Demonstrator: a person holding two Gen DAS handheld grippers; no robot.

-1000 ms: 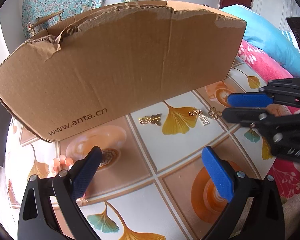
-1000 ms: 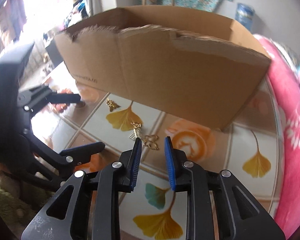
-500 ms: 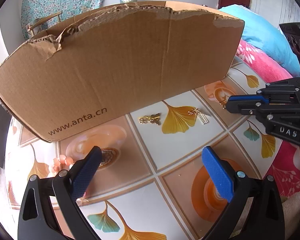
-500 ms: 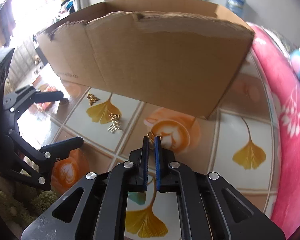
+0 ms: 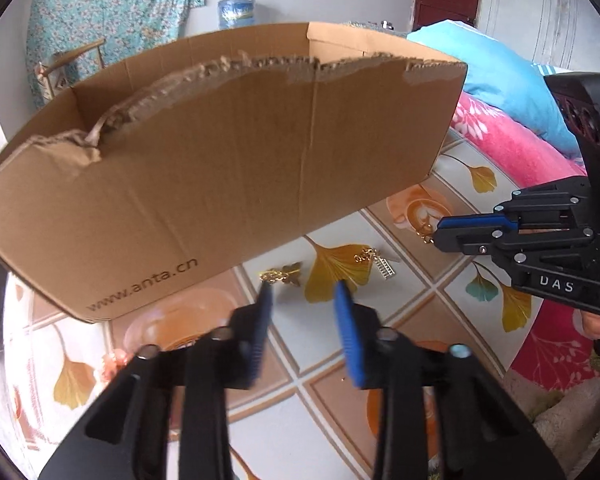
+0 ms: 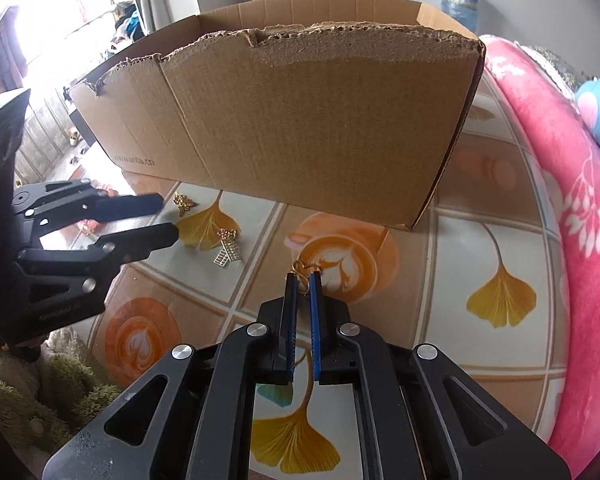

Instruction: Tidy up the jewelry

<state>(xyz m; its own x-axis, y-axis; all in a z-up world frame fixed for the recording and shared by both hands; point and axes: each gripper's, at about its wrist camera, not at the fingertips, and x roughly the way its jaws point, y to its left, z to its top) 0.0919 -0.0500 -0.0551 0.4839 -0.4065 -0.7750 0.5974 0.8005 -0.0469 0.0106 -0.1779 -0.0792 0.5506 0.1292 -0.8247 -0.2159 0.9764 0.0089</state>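
Your right gripper pinches gold earring; left gripper half-open near butterfly charm. Next: lift earring over box rim.

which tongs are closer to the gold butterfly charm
Left. The left tongs sit open right beside the butterfly charm; the right tongs are off to its right, pinching another gold piece.

A lived-in home bedroom: pink and blue quilts piled beside a table with a ginkgo-print cloth, floral fabric hung on the wall, a wooden chair, a torn cardboard box.
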